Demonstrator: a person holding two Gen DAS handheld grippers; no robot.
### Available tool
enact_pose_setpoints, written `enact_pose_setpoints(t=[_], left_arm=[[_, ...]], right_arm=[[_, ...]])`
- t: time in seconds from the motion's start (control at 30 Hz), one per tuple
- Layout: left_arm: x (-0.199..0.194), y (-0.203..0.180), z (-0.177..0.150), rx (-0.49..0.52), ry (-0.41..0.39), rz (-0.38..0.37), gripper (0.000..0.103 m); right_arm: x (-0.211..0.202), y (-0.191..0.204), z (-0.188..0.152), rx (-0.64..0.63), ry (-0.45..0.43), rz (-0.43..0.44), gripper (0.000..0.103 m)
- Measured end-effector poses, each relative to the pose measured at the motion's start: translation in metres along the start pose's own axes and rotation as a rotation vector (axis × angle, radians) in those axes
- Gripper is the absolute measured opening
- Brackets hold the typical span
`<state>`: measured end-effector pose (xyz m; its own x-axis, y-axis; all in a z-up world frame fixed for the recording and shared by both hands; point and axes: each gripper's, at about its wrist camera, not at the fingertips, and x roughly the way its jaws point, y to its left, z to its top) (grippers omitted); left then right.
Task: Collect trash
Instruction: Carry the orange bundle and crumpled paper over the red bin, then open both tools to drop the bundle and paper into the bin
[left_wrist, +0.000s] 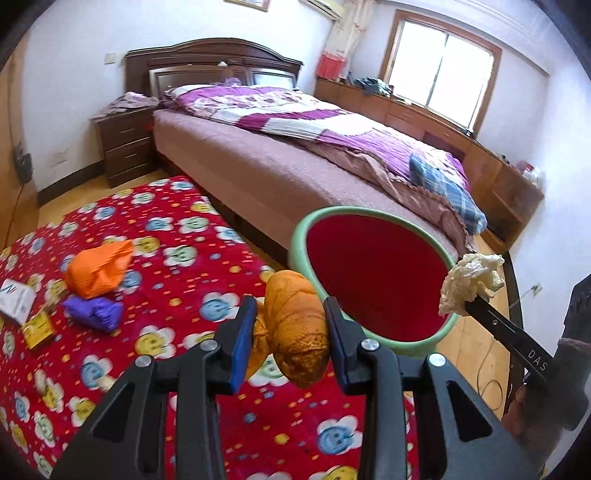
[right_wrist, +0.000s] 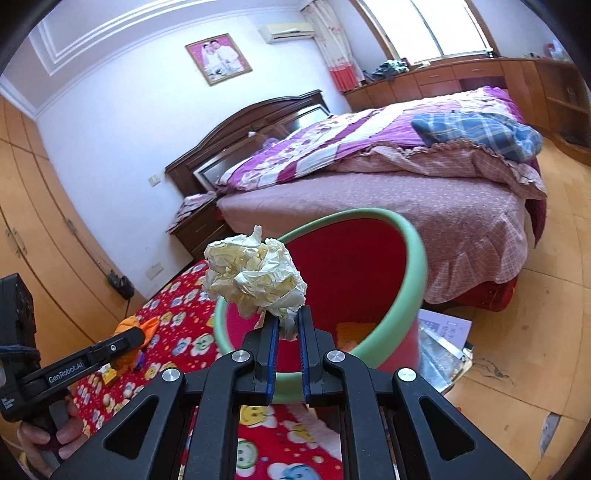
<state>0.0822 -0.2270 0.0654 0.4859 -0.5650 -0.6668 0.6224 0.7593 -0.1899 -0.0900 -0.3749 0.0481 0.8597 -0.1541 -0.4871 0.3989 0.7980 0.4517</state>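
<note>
While the left tool (left_wrist: 290, 325) clamps a yellow-brown wad (left_wrist: 295, 325) and the right tool (right_wrist: 287, 326) pinches a cream paper ball (right_wrist: 255, 275), both beside the red bin (left_wrist: 373, 277), neither is dropped yet; orange (left_wrist: 98, 269) and purple wads (left_wrist: 94, 312) remain on the worktop (left_wrist: 177, 258).

Bed (left_wrist: 258, 173) with purple quilt (left_wrist: 295, 114) and blue plaid cloth (left_wrist: 443, 184), dark nightstand (left_wrist: 123, 147) beside the headboard (left_wrist: 210, 62), framed portrait (right_wrist: 218, 58) above.
</note>
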Motion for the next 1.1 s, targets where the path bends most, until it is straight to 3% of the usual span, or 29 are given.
enact_pose_setpoints(t=[0.5, 0.73, 1.1], left_arm=[[0.061, -0.052, 0.013, 0.106, 0.033, -0.074, 0.037], [0.074, -0.053, 0.011, 0.091, 0.072, -0.079, 0.049], [0.071, -0.049, 0.006, 0.071, 0.075, -0.089, 0.049]], right_arm=[[0.014, -0.036, -0.001, 0.065, 0.022, -0.032, 0.01], [0.019, -0.039, -0.003, 0.087, 0.039, -0.019, 0.012], [0.028, -0.039, -0.001, 0.072, 0.051, -0.023, 0.013]])
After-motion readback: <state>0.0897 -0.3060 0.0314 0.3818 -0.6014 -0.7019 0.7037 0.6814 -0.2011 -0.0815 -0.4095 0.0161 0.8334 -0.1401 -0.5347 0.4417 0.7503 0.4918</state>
